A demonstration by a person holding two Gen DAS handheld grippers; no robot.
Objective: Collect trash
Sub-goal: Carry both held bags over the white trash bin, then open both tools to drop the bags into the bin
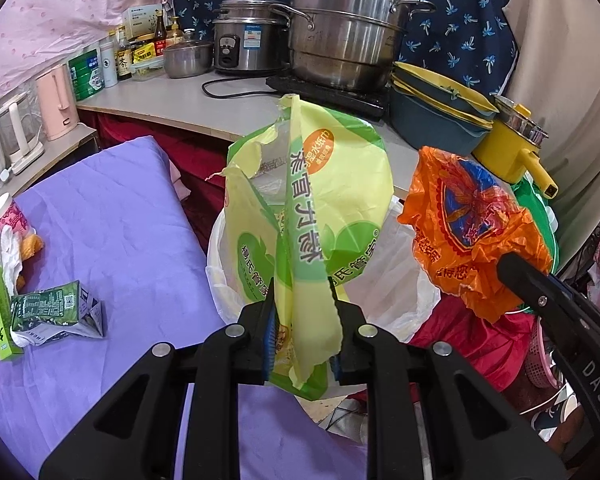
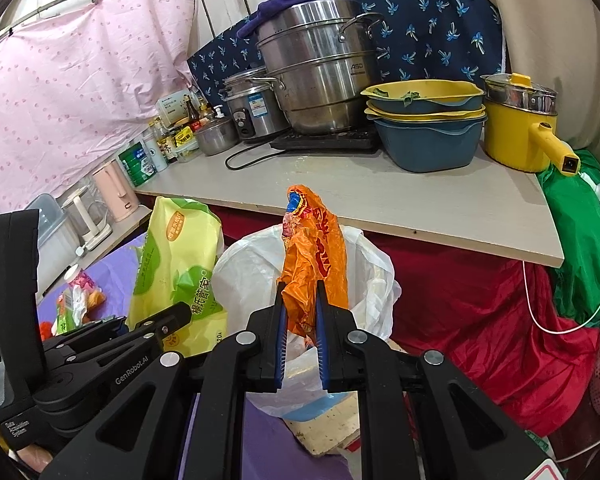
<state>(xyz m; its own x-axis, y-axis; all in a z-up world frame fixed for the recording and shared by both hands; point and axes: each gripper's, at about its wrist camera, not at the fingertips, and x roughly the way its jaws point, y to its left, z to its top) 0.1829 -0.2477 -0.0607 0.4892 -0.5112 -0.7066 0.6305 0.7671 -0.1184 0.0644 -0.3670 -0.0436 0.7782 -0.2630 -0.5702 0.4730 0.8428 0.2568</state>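
Here, left hand-held gripper [image 1: 302,312] clamped on green wrapper [image 1: 320,200], right hand-held gripper [image 2: 302,320] pinching orange bag [image 2: 316,248], both w/ near-closed jaws.

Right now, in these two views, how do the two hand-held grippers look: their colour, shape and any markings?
Both grippers are matte black, with angular linkage arms joined by round silver rivets. The left gripper and the right gripper each have two flat fingers lined with ribbed blue pads. White lettering marks the bodies: "GenRobot.AI" and "Data Acquisition System" on the left one, "DAS" on the right. No cables, hands or sleeves show.
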